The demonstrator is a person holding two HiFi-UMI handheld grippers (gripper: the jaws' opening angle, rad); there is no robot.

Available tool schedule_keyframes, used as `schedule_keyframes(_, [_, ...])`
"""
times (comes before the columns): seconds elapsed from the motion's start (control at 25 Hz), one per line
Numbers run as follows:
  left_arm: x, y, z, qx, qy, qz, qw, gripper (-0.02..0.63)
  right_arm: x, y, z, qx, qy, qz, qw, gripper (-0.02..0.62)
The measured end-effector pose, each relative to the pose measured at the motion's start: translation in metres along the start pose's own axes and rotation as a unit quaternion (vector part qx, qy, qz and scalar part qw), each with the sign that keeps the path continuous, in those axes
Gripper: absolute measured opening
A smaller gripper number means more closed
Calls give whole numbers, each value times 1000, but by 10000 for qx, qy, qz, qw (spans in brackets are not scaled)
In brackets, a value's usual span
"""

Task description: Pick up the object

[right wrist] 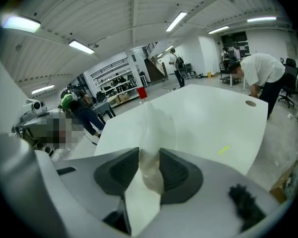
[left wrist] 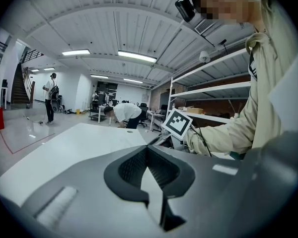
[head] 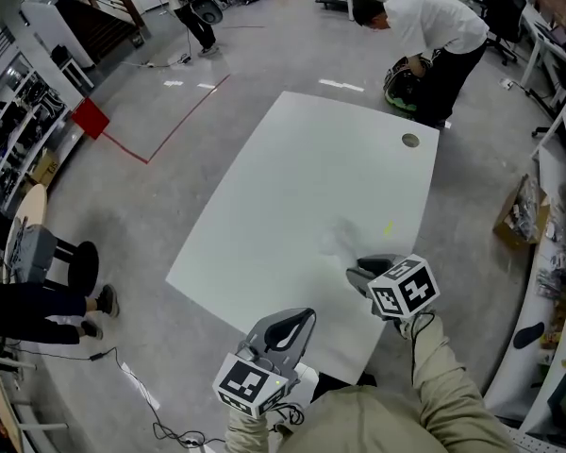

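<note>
The object is a clear, crinkled plastic bag (right wrist: 155,125), faint against the white table (head: 292,177). My right gripper (right wrist: 150,157) is shut on its near end, and the rest of the bag rises ahead of the jaws. In the head view the bag (head: 342,239) shows as a pale smudge just beyond my right gripper (head: 358,274), near the table's front right. My left gripper (head: 297,321) hovers at the table's near edge, lower left of the right one. Seen in its own view, the left gripper (left wrist: 148,150) is shut with nothing between the pads.
A small yellow mark (head: 389,226) lies beyond the bag, and a round cable hole (head: 410,141) sits at the table's far right corner. A person (head: 424,26) bends over behind the table. Another sits at left (head: 38,300). A cardboard box (head: 519,215) stands right.
</note>
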State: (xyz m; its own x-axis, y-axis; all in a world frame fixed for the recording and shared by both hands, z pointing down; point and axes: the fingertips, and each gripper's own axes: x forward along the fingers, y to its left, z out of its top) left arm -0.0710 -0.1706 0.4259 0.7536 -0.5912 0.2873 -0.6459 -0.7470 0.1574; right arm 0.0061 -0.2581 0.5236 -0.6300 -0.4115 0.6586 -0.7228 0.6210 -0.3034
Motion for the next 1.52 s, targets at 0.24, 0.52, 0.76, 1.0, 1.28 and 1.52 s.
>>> schedule_keyframes(0.24, [1,-8,-1,36,13,18,10000,6,-3,2,-7,-675,398,-259,9966,134])
schedule_keyframes(0.52, [-1,-7,0,23,-7,63,10000,6,3,21,-16,-2052,1136,-302,9716,117])
schedule_keyframes(0.76, [-4,-2,-2,-36,-20,140,9999,6,11,28,-24,-2910,1643,-472,9413,118])
schedule_keyframes(1.0, [-10,4,-4,-58,-55,221,9997,6,29,25,-27,-3733,1993,-977,9007,178])
schedule_keyframes(1.28, [-23,16,-10,-178,-94,439,9988,6,53,27,-32,-4361,2309,-1440,8578,336])
schedule_keyframes(1.52, [-31,26,-13,-242,-132,522,9983,6,60,16,-31,-3583,2432,-1278,8923,366])
